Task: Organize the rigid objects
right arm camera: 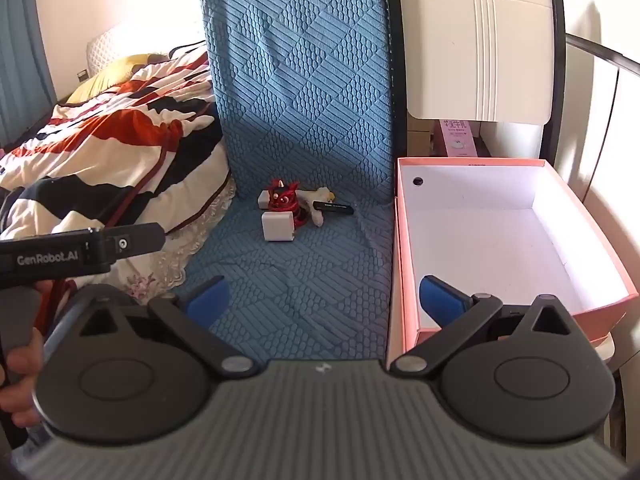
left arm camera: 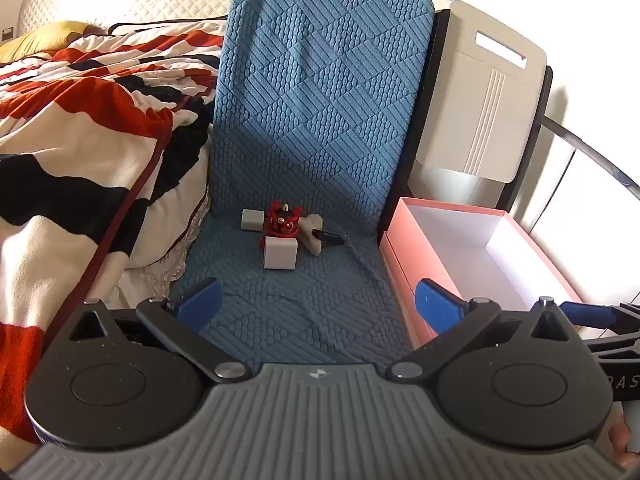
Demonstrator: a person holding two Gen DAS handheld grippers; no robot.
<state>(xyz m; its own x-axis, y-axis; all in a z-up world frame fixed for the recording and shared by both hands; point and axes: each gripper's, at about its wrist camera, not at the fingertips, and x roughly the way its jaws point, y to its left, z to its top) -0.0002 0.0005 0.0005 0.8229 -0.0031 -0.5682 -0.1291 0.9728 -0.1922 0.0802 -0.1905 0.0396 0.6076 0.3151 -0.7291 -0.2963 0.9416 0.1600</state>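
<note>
Behind pink box [right arm camera: 404, 240], right view only: pink carton [right arm camera: 458, 138].

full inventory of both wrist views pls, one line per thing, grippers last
white cubes: 2, white, on the blue chair seat, either side of the red figure
red figure: 1, red and black, middle of the cluster
cream piece: 1, off-white, right of the figure, under the black stick
black stick: 1, black, right end of the cluster
pink box: 1, pink outside, white inside, nothing in it, right of the chair
blue chair: 1, textured blue cover
white chair: 1, behind the box
blanket: 1, red, black and white, left on the bed
left gripper: open, holds nothing
right gripper: open, holds nothing
</note>
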